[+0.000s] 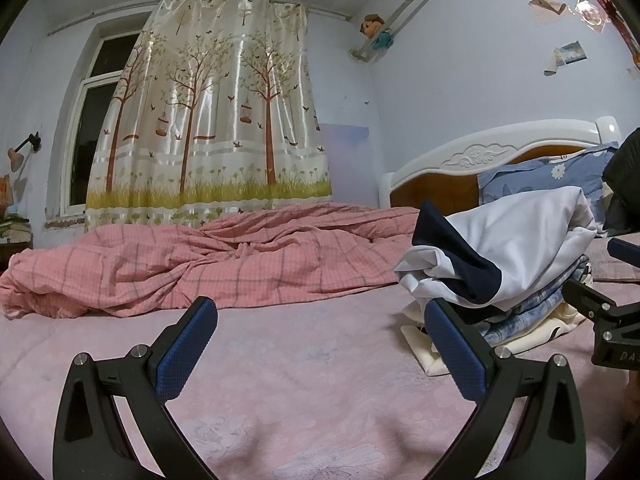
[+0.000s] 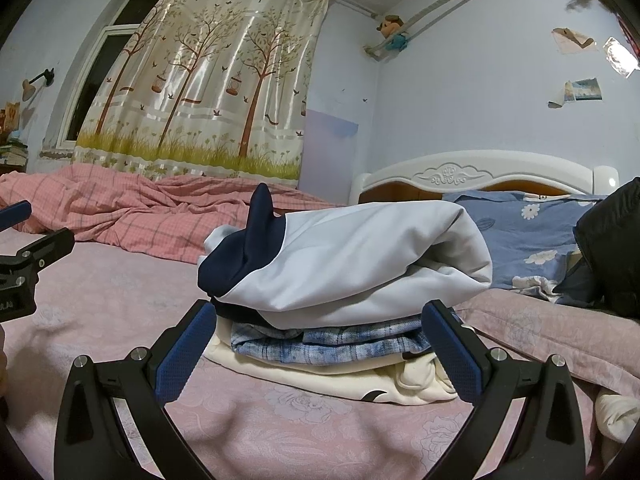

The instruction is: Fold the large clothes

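A pile of folded clothes lies on the pink bed sheet [image 2: 120, 288]. On top is a white garment with a navy panel [image 2: 360, 252]; under it a blue plaid piece [image 2: 328, 342] and a cream piece [image 2: 360, 380]. My right gripper [image 2: 320, 356] is open and empty, its jaws standing just in front of the pile. My left gripper [image 1: 320, 348] is open and empty over bare sheet [image 1: 300, 380], left of the pile [image 1: 520, 248]. The right gripper's body shows at the right edge of the left wrist view [image 1: 600, 320].
A crumpled pink plaid quilt [image 1: 180, 264] lies across the far side of the bed. A blue floral pillow [image 2: 520, 232] leans on the white headboard [image 2: 480, 168]. A dark garment [image 2: 612, 248] sits at the right. A tree-print curtain [image 1: 208, 120] covers the window.
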Demonstrator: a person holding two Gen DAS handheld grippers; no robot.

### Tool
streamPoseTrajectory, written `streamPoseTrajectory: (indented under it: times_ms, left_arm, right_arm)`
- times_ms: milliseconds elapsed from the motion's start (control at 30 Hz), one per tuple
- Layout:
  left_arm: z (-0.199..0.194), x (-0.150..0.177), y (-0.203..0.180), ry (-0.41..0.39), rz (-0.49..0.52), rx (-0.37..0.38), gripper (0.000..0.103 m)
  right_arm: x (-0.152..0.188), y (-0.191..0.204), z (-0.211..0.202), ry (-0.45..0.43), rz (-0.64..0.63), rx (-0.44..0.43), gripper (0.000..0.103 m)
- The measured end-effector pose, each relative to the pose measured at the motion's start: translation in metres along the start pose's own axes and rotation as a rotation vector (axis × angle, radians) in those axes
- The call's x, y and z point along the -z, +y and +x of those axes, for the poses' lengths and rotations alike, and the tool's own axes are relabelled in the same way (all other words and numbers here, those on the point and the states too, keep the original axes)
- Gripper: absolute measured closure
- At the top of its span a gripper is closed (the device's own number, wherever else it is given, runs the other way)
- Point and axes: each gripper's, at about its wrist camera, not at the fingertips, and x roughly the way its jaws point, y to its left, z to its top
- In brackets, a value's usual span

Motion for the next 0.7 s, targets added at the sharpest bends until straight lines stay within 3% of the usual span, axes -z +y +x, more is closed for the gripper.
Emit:
streamPoseTrajectory:
  times_ms: [700]
  left_arm:
    - [-0.0009,0.0021,-0.0003,0.022,0.016,0.0,0.0]
  right_arm:
    - [-0.0019,0.0069,-0.0031,0.025,-0.005,-0.002,0.0]
